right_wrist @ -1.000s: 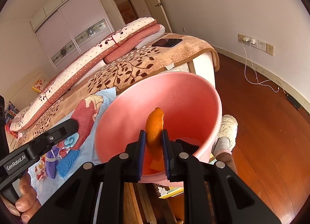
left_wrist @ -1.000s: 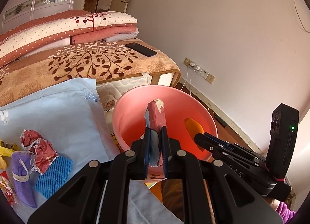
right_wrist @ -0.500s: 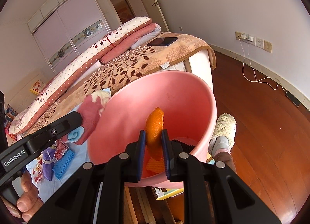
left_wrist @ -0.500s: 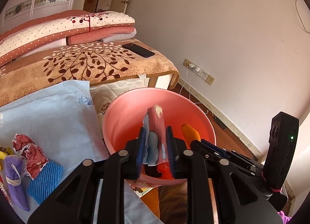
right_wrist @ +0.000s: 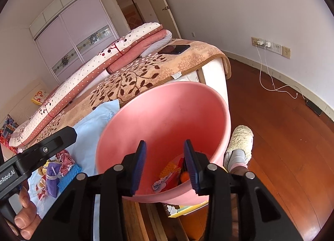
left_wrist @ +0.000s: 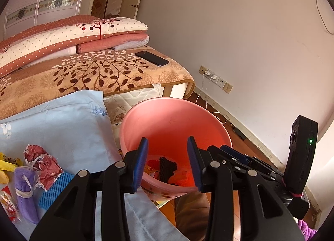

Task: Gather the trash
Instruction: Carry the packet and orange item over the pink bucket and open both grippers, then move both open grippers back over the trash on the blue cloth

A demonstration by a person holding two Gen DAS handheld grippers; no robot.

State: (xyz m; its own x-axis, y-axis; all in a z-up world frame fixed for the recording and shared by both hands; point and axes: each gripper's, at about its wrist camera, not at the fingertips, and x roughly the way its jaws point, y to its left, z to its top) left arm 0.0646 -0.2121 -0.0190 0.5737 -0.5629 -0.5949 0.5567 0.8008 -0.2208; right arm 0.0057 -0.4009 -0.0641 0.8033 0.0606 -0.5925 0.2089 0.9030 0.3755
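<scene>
A pink plastic bin stands beside the bed and also shows in the right wrist view. Both grippers hang over its near rim. My left gripper is open and empty. My right gripper is open and empty. In the bin lie a red-and-blue wrapper, an orange peel and a black piece. On the light blue cloth to the left lie crumpled red paper, a purple mask, a blue sponge cloth and yellow wrappers.
A bed with a leaf-patterned blanket, folded quilts and a black phone lies behind. The person's slippered foot stands on the wood floor right of the bin. Chargers and cables hang by the wall.
Both grippers have opened over the bin. The red-and-blue wrapper has dropped from the left gripper and the orange peel from the right; both now lie in the bin.
</scene>
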